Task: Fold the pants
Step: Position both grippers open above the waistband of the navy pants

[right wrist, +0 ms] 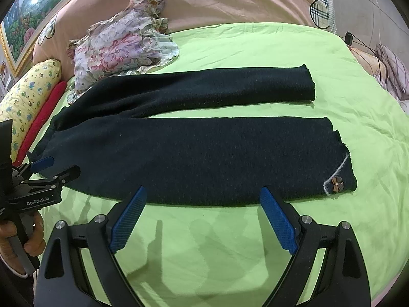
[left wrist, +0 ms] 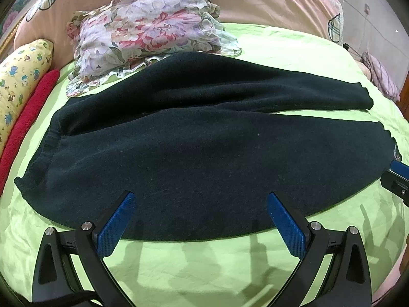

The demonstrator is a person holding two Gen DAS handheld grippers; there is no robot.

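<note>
Dark navy knit pants [left wrist: 204, 140] lie flat on the green sheet, waistband to the left, both legs stretched to the right with a gap between them. They also show in the right wrist view [right wrist: 199, 158], with a small brown bow [right wrist: 337, 184] at the near leg's hem. My left gripper [left wrist: 202, 199] is open, its blue fingertips just over the near edge of the pants near the waist end. My right gripper [right wrist: 203, 192] is open at the near edge of the near leg. Each gripper shows at the edge of the other's view, the left one [right wrist: 51, 168] and the right one [left wrist: 398, 176].
A crumpled floral garment [left wrist: 150, 33] lies behind the pants, touching the far leg. A pink quilt [right wrist: 230, 2] lies at the headboard. A yellow pillow [left wrist: 23, 76] and a red cloth [left wrist: 28, 122] lie at the left. The green sheet [right wrist: 217, 250] lies bare in front.
</note>
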